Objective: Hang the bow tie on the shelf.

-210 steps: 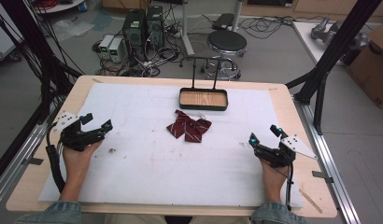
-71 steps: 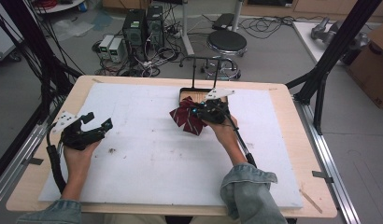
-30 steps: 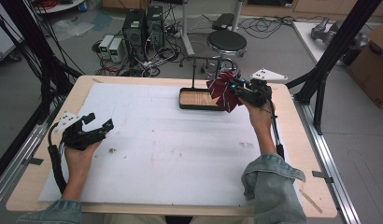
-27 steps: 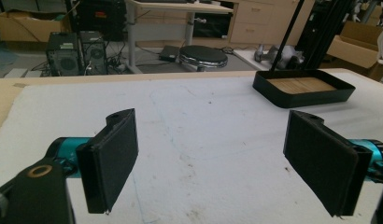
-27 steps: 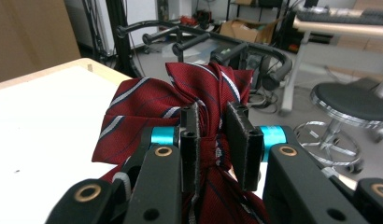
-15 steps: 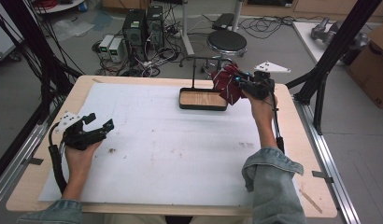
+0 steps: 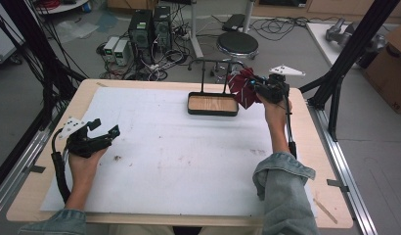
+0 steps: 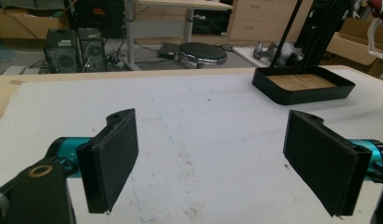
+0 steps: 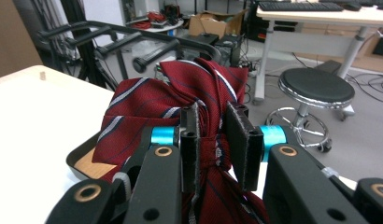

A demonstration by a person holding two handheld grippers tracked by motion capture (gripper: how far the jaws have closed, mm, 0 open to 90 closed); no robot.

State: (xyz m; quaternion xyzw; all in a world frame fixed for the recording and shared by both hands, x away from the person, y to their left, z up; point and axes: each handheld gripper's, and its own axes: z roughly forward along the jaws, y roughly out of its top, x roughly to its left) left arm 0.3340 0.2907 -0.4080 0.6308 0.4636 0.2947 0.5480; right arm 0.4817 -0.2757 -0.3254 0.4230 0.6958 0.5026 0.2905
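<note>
A dark red striped bow tie (image 7: 241, 86) hangs in the air at the right end of a black tray (image 7: 196, 108) with a wooden floor at the table's far side. My right gripper (image 7: 256, 89) is shut on the tie's knot (image 9: 213, 154); both pads press its middle and the red cloth (image 9: 143, 109) fans out ahead. A black rack bar (image 7: 213, 62) rises behind the tray. My left gripper (image 7: 104, 131) rests near the table's left edge, open, with nothing between its pads (image 8: 112, 161). The tray (image 8: 278, 95) lies far ahead of it to the right.
A white sheet (image 7: 179, 161) covers the wooden table. Beyond the far edge stand a round stool (image 7: 237, 45) and computer cases (image 7: 148, 27). Black frame posts (image 7: 343, 68) rise at the right, and a cardboard box (image 7: 391, 63) sits past them.
My right gripper lifted the bow tie off the middle of the sheet and carried it to the far right; over the last second it shifted slightly left toward the tray. The left hand stayed still.
</note>
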